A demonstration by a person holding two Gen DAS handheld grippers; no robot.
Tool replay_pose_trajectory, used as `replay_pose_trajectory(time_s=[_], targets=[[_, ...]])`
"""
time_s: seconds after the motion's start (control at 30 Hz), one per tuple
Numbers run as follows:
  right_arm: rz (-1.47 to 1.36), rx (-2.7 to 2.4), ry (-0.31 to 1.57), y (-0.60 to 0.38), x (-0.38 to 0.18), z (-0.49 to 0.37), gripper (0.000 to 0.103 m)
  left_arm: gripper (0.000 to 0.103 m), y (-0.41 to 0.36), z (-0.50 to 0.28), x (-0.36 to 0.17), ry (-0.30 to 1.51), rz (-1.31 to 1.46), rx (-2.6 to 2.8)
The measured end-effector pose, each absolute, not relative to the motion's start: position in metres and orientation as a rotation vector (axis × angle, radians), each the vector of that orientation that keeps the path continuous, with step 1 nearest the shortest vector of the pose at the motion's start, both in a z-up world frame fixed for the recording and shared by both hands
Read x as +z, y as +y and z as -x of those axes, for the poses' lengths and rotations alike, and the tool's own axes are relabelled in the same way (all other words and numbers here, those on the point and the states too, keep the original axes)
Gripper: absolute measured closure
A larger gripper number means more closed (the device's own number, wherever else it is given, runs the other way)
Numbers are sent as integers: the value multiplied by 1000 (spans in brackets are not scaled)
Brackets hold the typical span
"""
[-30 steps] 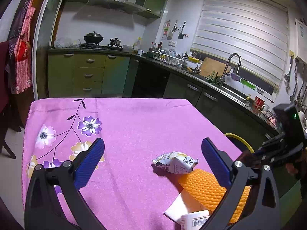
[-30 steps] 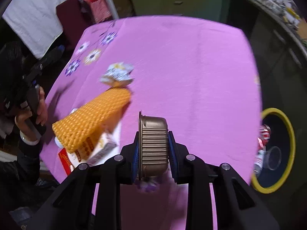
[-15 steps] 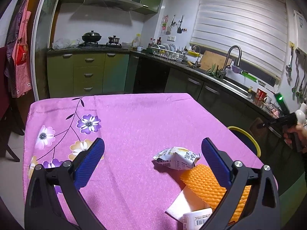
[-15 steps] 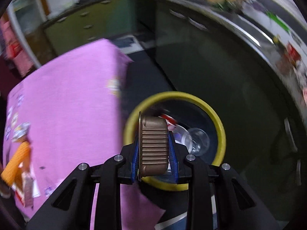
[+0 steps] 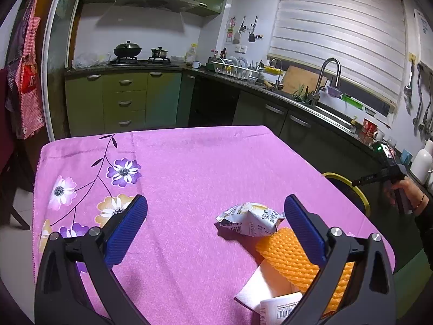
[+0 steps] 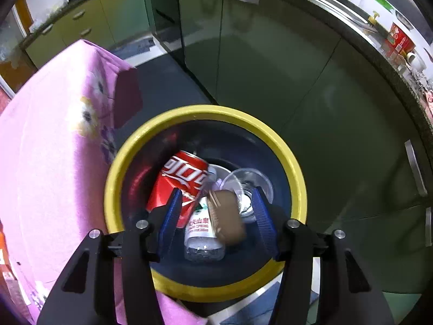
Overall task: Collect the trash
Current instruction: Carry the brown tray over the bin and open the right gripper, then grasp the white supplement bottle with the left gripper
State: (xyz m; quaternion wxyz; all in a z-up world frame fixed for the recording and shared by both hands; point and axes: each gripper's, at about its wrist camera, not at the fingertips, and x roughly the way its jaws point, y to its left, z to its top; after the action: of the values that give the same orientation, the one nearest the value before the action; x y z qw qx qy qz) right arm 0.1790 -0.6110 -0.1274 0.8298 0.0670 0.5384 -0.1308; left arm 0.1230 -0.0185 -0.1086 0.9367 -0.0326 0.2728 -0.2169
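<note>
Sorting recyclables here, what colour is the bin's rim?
Yellow; the bin's rim shows best in the right wrist view.

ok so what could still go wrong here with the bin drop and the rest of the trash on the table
1. The brown ribbed cup has just left the right hand-held gripper, whose jaws have just been opening above the yellow-rimmed bin; it looks blurred and tilted, and could bounce off the red can.
2. The bin stands close beside the table edge, so the hanging pink tablecloth might snag.
3. The orange foam net overlaps a white carton, so grabbing one may drag the other.
</note>
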Motion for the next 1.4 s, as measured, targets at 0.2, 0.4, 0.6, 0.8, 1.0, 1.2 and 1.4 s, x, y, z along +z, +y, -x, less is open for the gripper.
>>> replay_pose_trajectory(time_s=[0.2,0.4,0.6,0.8,1.0,1.2,1.4], targets=[[-119,-192,1115,-578,-114,-167,49,7,-28,-128,-112,624,71,-514],[-81,-119,1092,-548,-104,-159,48,7,-36,-125,-106,694,97,-599],[-57,-77,1083,-534,-101,-152,43,7,-36,-94,-98,742,99,-680],[-56,-38,1084,-524,-103,-150,43,7,-54,-51,-94,749,1,-707],[-45,-13,1076,-513,-101,-148,43,7,-67,-24,-98,759,-119,-657],[-33,13,1067,-504,-95,-143,43,29,-52,-45,-124,927,-78,-571],[-25,37,1067,-496,-93,-140,43,36,-44,-59,-142,1011,-47,-528]])
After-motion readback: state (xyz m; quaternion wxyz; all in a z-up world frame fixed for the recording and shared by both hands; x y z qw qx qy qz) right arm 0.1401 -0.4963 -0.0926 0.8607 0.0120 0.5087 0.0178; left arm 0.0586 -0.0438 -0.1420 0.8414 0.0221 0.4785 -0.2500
